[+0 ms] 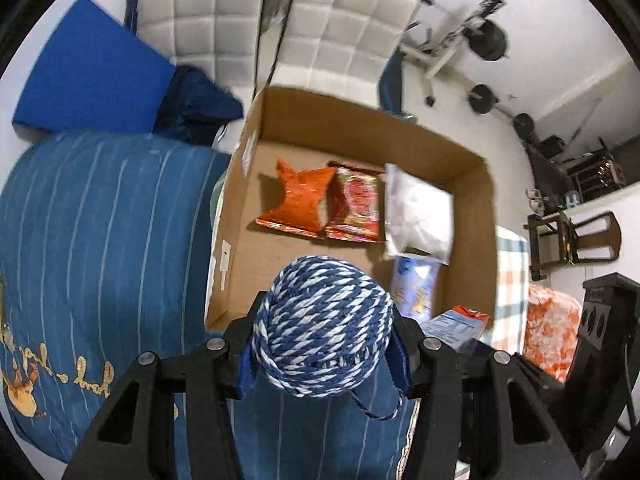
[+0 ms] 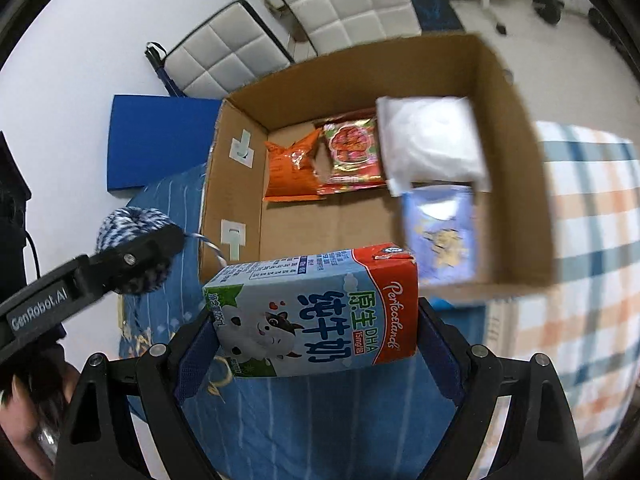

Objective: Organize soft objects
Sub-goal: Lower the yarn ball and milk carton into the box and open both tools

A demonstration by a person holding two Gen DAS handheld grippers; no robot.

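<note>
Yarn ball (image 1: 323,326), blue-and-white twist, clamped between pads of left gripper (image 1: 325,354), jaws narrowed onto it, loose strand dangling below. Held just short of near edge of cardboard box (image 1: 472,240), above blue striped quilt (image 1: 100,240). Inside box: orange snack bag (image 1: 298,204) toward far left, red snack pack (image 1: 356,208) touching its right side, white pouch (image 1: 418,214) right of that, pale blue packet (image 1: 414,288) nearer, partly under the pouch. Corner of milk carton (image 1: 456,326) poking in at near right edge of box. Blue foam pad (image 1: 88,76) left of box, beyond the quilt.

Right wrist view: milk carton (image 2: 316,312) lying sideways, gripped by right gripper (image 2: 318,354), jaws set wide across its length, over near edge of cardboard box (image 2: 516,184). Same four items inside box: orange snack bag (image 2: 290,172), red snack pack (image 2: 354,152), white pouch (image 2: 430,144), pale blue packet (image 2: 440,232). Left gripper (image 2: 138,254) left of box, closed on yarn ball (image 2: 128,220). Plaid cloth (image 2: 588,220) right of box.
</note>
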